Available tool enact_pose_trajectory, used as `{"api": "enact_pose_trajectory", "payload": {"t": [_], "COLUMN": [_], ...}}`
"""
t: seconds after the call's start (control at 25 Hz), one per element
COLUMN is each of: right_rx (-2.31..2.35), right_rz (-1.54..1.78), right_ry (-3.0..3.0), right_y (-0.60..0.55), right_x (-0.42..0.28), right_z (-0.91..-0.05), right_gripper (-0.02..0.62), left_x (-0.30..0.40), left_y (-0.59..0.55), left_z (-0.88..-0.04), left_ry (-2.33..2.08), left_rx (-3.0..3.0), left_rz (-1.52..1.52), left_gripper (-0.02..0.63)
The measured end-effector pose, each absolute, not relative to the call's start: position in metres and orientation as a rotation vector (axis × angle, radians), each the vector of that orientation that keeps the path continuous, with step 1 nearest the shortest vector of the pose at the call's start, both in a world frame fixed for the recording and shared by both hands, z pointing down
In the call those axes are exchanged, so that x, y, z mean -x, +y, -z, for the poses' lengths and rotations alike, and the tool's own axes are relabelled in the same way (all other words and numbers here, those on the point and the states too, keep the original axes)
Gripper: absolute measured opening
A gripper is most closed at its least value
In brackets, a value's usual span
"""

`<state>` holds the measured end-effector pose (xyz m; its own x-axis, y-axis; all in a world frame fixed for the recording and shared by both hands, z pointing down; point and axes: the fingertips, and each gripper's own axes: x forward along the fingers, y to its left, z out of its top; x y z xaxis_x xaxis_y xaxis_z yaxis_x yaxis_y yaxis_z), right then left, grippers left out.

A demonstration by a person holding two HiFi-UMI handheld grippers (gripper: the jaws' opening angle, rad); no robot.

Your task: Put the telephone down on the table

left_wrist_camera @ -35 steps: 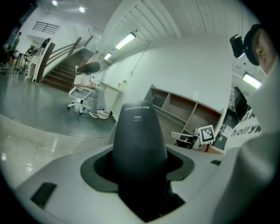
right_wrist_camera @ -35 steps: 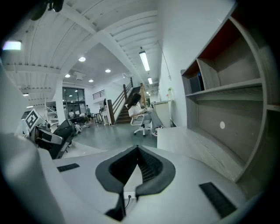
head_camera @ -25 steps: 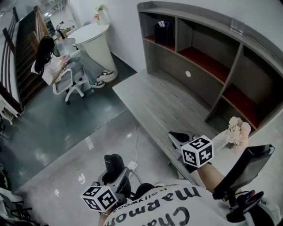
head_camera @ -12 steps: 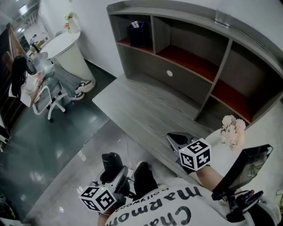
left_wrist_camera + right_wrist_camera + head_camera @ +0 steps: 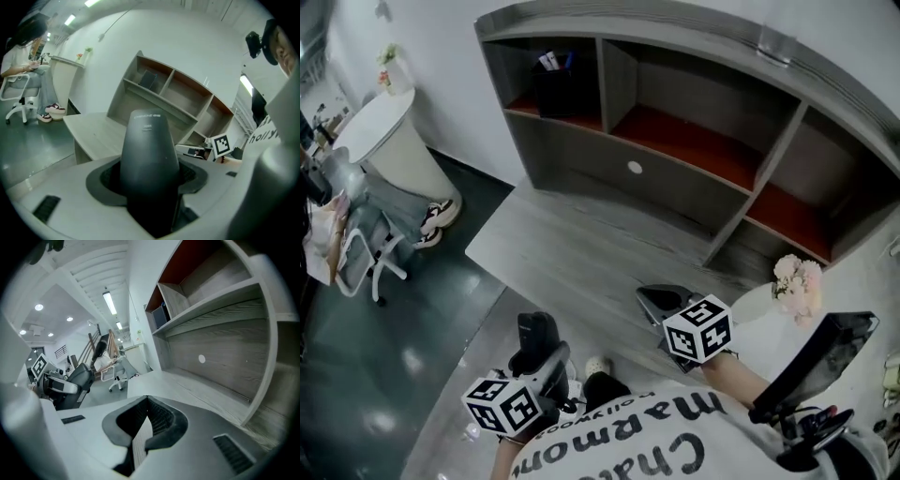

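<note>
1. Left gripper (image 5: 542, 366): I read its jaws as clamped on the telephone (image 5: 149, 150). This is a dark handset that stands up between them, rounded end pointing away from the camera. The grip is on its lower part; the upper part is free

2. Telephone position: in the head view I see it held in the air over the glossy floor (image 5: 441, 394), just off the near edge of the grey wood-grain worktop (image 5: 572, 244). It does not touch the worktop

3. Right gripper (image 5: 147, 398): I read its jaws as closed together at the tips, with nothing between them. In the head view it sits above the near edge of the worktop, to the right of the left gripper and apart from it

4. Surroundings:
   - A curved grey shelf unit (image 5: 675, 178) with red-lined compartments stands at the back of the worktop
   - A dark box (image 5: 555, 84) holding small items sits in its upper left compartment
   - Pale flowers (image 5: 797, 279) stand at the right end, near a dark screen (image 5: 825, 352) on a stand
   - A round white table (image 5: 380, 127) and a white chair (image 5: 366, 262) stand off to the left, well apart from the worktop
</note>
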<state>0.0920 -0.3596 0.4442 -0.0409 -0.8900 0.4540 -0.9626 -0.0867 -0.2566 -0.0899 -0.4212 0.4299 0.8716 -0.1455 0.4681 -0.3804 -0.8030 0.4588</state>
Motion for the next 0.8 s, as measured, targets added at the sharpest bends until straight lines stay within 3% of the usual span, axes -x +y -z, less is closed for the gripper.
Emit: {"api": "enact_pose_trajectory", "payload": {"t": [0.8], "right_rx": [-2.35], "right_rz": [-0.909], "right_ry": [-1.854], "right_y": [-0.441], "right_x": [-0.133], "right_z": [-0.441], "right_gripper": [0.006], "left_x": [0.018], "left_y": [-0.547], "left_z": [-0.422], "left_ry": [-0.084], "left_rx": [-2.556], "left_rz": [-0.674], "left_gripper": [0.275]}}
